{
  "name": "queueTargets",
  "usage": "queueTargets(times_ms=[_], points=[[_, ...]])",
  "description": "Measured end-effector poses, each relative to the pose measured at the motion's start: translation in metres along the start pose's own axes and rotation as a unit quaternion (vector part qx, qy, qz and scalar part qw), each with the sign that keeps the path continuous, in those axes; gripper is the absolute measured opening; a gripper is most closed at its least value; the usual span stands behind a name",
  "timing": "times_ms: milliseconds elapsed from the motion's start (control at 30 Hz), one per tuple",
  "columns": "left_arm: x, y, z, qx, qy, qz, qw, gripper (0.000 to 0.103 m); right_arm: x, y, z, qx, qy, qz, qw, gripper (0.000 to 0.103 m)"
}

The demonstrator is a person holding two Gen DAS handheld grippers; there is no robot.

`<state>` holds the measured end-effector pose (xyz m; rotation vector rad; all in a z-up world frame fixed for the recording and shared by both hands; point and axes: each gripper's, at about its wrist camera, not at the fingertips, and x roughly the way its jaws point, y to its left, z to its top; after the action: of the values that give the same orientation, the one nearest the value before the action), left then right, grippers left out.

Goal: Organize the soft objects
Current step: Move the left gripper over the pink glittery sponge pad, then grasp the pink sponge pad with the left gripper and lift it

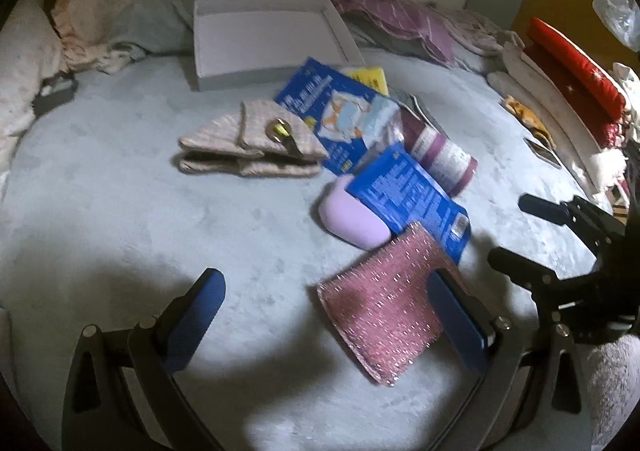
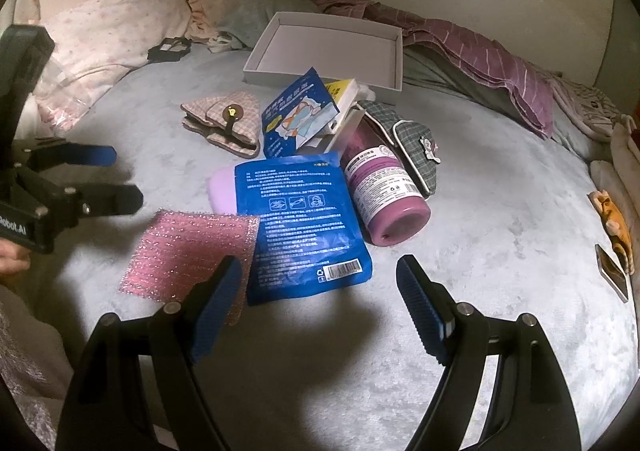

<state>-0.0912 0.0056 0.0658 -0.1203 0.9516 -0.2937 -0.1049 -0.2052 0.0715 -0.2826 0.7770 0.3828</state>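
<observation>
A pile lies on the grey bed cover: a pink glittery scouring pad, a lilac soft block, two blue packets, a pink checked pouch, a green checked pouch and a purple bottle. A white open box stands behind. My left gripper is open, its right finger resting over the pad's edge. My right gripper is open above the near blue packet's lower edge.
Pillows lie at the back left. Rumpled purple striped bedding runs along the wall. A phone and an orange cloth lie at the bed's right edge. A red cushion sits at far right.
</observation>
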Motion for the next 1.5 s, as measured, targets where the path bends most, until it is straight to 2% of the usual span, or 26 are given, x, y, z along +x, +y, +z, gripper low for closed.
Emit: queueTargets(times_ms=[133,300,433,500,633,700,733,967,1100,1233,1333,1500], points=[[0.014,-0.006,-0.006,0.002,0.027,-0.021,0.9994,0.099,0.002,-0.002,0.000,-0.003,0.009,0.014,1.000,0.080],[0.038,-0.016,-0.013,0.016,0.074,-0.023,0.9968,0.089,0.003,-0.004,0.000,-0.007,0.021,0.030,0.999,0.080],[0.045,-0.019,-0.015,0.014,0.086,-0.030,0.9957,0.083,0.003,-0.005,-0.001,-0.008,0.022,0.031,0.999,0.080],[0.045,-0.021,-0.015,0.016,0.087,-0.036,0.9954,0.068,0.002,-0.005,-0.001,-0.007,0.023,0.031,0.999,0.080],[0.045,-0.026,-0.016,0.026,0.085,-0.032,0.9956,0.049,0.002,-0.006,-0.001,-0.007,0.026,0.035,0.999,0.080],[0.041,-0.024,-0.016,0.016,0.082,-0.056,0.9949,0.029,0.003,-0.007,-0.001,-0.009,0.029,0.038,0.999,0.080],[0.039,-0.022,-0.016,0.008,0.081,-0.071,0.9942,0.026,0.004,-0.007,-0.001,-0.010,0.029,0.039,0.999,0.080],[0.019,-0.020,-0.008,0.012,0.049,-0.079,0.9956,0.019,0.007,-0.001,0.002,-0.026,0.028,0.045,0.998,0.080],[0.004,-0.013,0.002,0.009,0.032,-0.090,0.9954,0.018,0.007,0.001,0.005,-0.035,0.025,0.031,0.999,0.080],[-0.009,-0.012,0.013,0.027,0.012,-0.075,0.9968,0.018,0.007,0.002,0.014,-0.040,0.027,0.022,0.999,0.080],[-0.017,-0.013,0.027,0.038,-0.004,-0.066,0.9971,0.018,0.004,-0.001,0.029,-0.030,0.013,0.039,0.999,0.080],[-0.021,-0.013,0.069,0.043,-0.031,-0.050,0.9974,0.018,0.003,-0.014,0.062,0.004,-0.013,0.053,0.999,0.080]])
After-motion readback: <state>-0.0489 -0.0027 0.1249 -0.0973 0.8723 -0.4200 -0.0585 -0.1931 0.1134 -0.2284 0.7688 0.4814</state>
